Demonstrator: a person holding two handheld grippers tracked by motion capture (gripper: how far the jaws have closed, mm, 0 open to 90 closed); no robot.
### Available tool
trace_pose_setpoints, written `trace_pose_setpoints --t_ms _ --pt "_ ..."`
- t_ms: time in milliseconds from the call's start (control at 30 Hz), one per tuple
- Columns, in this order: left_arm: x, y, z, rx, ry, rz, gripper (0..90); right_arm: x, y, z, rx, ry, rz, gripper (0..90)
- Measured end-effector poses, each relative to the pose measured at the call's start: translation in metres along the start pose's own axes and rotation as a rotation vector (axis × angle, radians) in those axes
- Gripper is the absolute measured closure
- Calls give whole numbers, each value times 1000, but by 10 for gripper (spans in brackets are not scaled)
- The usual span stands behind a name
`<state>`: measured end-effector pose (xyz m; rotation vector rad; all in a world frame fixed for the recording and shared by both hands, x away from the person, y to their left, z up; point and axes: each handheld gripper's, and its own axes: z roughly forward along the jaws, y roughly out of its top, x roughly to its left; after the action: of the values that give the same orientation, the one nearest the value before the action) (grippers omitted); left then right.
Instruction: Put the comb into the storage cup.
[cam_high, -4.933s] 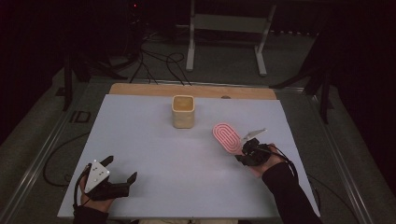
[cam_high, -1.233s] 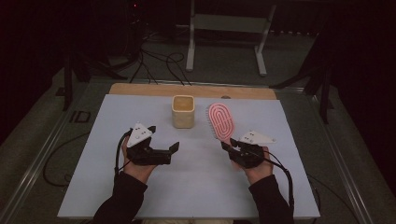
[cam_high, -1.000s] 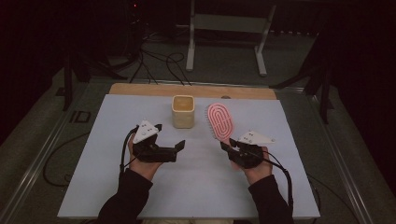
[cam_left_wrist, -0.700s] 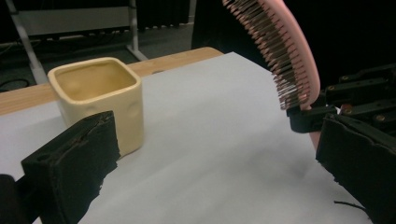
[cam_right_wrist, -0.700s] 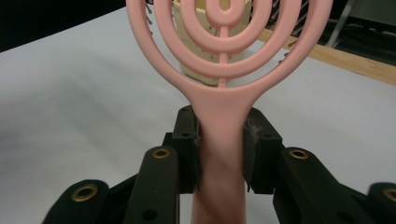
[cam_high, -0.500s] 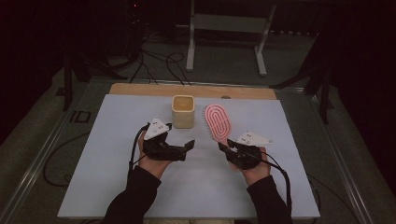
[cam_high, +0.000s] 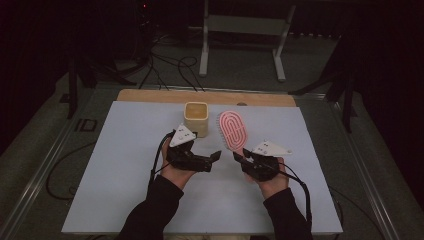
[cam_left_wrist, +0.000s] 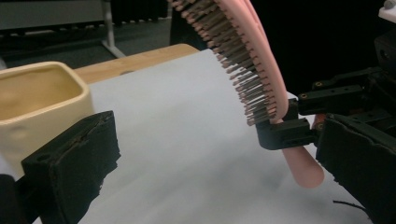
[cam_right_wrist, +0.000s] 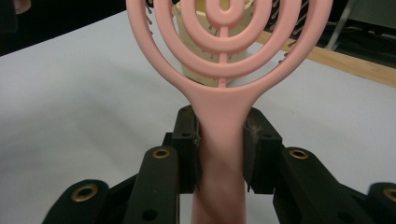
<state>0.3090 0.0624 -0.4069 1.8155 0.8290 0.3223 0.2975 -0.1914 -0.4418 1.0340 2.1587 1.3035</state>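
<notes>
On the tabletop (cam_high: 125, 190), a cup (cam_high: 196, 118) stands toward the far edge, near the middle. Just right of it, my right gripper (cam_high: 245, 161) holds a hairbrush (cam_high: 232, 130) by the handle, head raised toward the cup. My left gripper (cam_high: 207, 161) sits in front of the cup, pointing at the brush.

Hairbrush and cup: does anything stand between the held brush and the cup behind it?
Nothing visible does. The right gripper is clamped on the handle of the pink hairbrush, which stands up beside the cream cup. Bare white table lies between them. The left gripper, jaws open, sits nearer the person.
</notes>
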Motion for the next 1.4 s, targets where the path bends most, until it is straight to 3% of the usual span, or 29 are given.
trace_pose_setpoints --t_ms 900,1400 --pt "-21 6 30 22 -28 27 0 6 -2 5 9 18 -13 698" --pt "-26 8 43 29 -43 -1 0 9 -2 5 1 26 -26 698"
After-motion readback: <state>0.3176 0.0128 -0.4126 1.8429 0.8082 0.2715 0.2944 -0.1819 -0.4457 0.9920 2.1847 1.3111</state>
